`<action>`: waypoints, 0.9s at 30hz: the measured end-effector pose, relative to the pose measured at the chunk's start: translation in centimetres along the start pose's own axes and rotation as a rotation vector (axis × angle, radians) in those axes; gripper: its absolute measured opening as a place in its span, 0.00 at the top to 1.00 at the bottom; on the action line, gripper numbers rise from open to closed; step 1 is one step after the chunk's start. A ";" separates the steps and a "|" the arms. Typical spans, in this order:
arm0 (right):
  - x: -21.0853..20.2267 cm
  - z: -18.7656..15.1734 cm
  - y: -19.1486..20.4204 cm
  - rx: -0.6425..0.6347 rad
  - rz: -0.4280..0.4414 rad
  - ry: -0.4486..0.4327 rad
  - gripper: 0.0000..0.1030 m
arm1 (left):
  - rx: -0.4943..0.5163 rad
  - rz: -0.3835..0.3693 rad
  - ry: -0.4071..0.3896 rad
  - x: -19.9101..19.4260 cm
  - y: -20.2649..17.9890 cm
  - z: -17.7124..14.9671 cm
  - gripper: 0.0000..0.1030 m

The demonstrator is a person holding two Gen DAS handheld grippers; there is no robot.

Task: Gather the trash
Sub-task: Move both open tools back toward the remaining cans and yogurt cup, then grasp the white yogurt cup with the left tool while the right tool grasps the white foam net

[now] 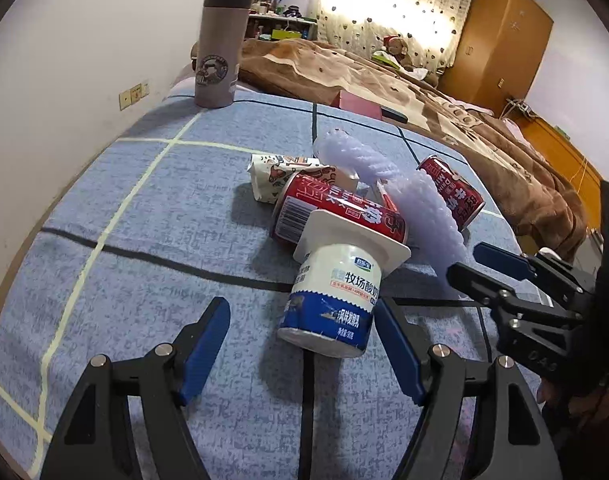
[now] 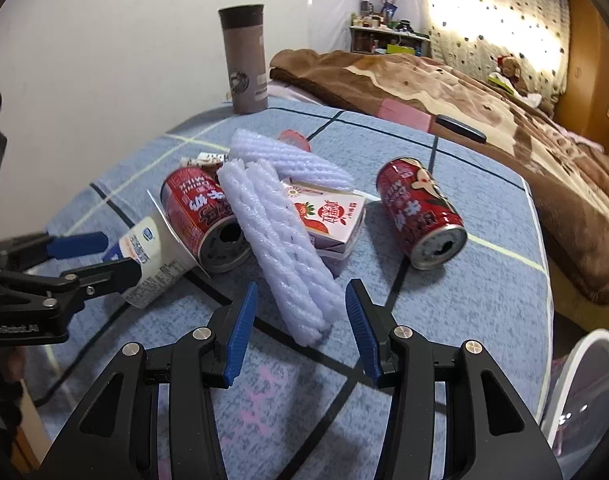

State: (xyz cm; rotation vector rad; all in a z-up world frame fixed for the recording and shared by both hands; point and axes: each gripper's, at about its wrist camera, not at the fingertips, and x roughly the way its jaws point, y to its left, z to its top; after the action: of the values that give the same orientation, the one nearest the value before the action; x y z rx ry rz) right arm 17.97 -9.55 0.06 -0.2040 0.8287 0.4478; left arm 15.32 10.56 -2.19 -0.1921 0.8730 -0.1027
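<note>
Two grippers reach for trash piled on the blue table.

The yogurt cup lies tipped against a red can, between the left gripper's spread jaws. The right gripper, also spread, straddles the foam net's end, likely ready to grab.

place: home bedroom
bed: brown blanket spread over it, stuffed toy at far end
window: heart-print curtain, backlit
storage: wooden wardrobe; cluttered shelf in corner
work surface: blue plaid cloth, thermos on it
wall: plain white, sockets
</note>
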 end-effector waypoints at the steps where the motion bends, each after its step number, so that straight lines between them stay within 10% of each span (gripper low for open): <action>1: 0.0 0.0 0.0 -0.004 -0.002 0.002 0.54 | 0.001 -0.004 0.003 0.1 0.0 0.1 0.26; 15: 1.3 0.2 -0.5 0.053 0.075 0.013 0.54 | 0.048 -0.013 0.020 1.2 -0.5 0.5 0.26; 27: 0.6 -0.4 -0.7 0.097 0.075 -0.006 0.75 | 0.050 -0.035 0.024 1.4 -0.8 0.6 0.45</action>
State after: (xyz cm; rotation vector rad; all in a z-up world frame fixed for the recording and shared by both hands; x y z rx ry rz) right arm 18.40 -10.16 -0.67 -0.0821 0.8519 0.4776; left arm 16.68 9.62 -2.72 -0.1593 0.8900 -0.1598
